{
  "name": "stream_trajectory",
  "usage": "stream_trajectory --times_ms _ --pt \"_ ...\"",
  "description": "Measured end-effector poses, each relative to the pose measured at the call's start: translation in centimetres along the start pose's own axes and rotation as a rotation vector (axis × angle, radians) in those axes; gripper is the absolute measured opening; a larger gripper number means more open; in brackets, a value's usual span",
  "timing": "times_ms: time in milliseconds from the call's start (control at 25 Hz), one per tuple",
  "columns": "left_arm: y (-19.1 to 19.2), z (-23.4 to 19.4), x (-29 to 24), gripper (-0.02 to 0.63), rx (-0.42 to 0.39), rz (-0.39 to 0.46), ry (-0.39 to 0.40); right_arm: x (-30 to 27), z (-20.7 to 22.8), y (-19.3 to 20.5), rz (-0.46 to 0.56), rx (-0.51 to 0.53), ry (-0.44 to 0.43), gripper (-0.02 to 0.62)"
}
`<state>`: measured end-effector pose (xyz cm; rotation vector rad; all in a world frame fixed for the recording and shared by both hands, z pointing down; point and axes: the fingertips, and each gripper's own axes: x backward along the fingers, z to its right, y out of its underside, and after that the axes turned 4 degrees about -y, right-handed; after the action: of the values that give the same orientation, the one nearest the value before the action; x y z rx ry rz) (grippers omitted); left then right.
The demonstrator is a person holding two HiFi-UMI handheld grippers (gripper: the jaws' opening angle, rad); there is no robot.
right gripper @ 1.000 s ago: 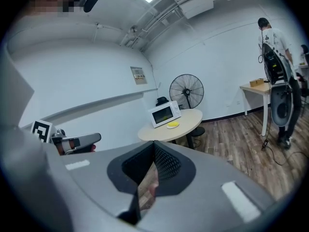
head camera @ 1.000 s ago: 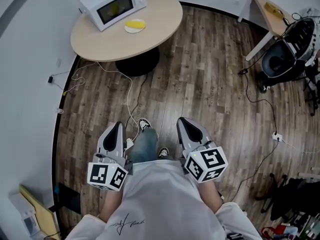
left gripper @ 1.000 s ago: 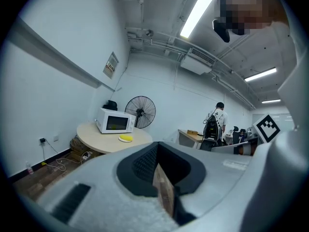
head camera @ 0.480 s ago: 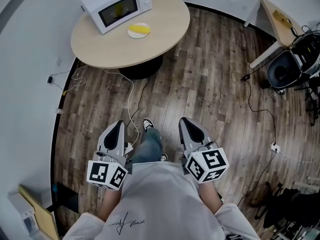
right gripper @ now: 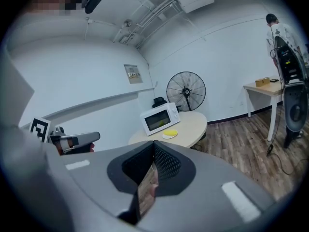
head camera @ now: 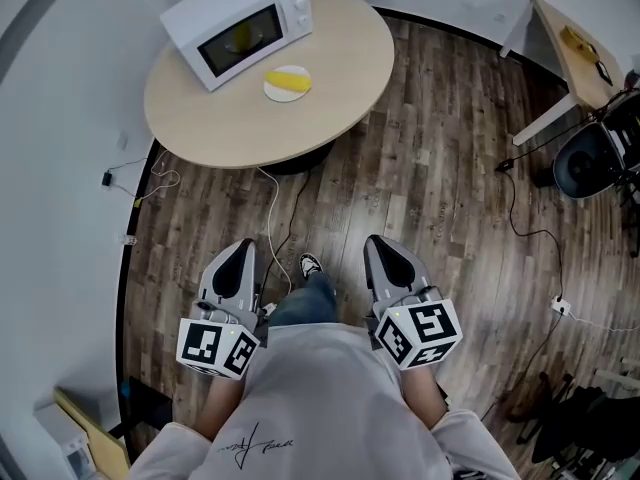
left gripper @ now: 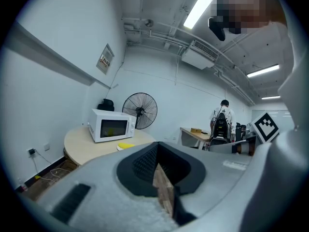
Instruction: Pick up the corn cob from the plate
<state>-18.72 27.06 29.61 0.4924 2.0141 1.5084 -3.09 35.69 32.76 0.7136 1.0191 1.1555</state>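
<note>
Left gripper (head camera: 237, 255): jaws shut together, nothing between them. Right gripper (head camera: 386, 252): likewise closed and empty. Both are held low in front of the person's white shirt (head camera: 320, 398), over dark wood-plank floor (head camera: 430, 188), pointing toward the table. Yellow corn cob (head camera: 292, 80) lies on a small round white plate (head camera: 272, 91) on the round beige table (head camera: 330, 38), well apart from both grippers. White microwave oven (head camera: 238, 26) stands just beside the plate. White cable (head camera: 272, 208) trails across the floor.

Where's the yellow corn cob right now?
In the head view, upper centre, the yellow corn cob lies on a small white plate on the round beige table, just in front of the white microwave door.
</note>
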Motion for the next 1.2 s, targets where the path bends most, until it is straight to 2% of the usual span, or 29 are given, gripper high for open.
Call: stream_trajectory --times_ms 560,960,1200 --pt "-4.4 -8.1 -9.1 -0.006 0.003 0.007 0.012 -13.8 0.9 -4.9 -0.025 0.002 -0.036 0.012" --pt "-4.7 -11.2 -12.2 -0.006 0.071 0.008 -0.031 -19.0 -0.1 -5.8 -0.112 0.063 -0.124 0.012" --pt "-5.8 -11.5 -16.6 -0.006 0.086 0.024 -0.056 -22.7 2.5 -8.5 -0.116 0.084 -0.161 0.012"
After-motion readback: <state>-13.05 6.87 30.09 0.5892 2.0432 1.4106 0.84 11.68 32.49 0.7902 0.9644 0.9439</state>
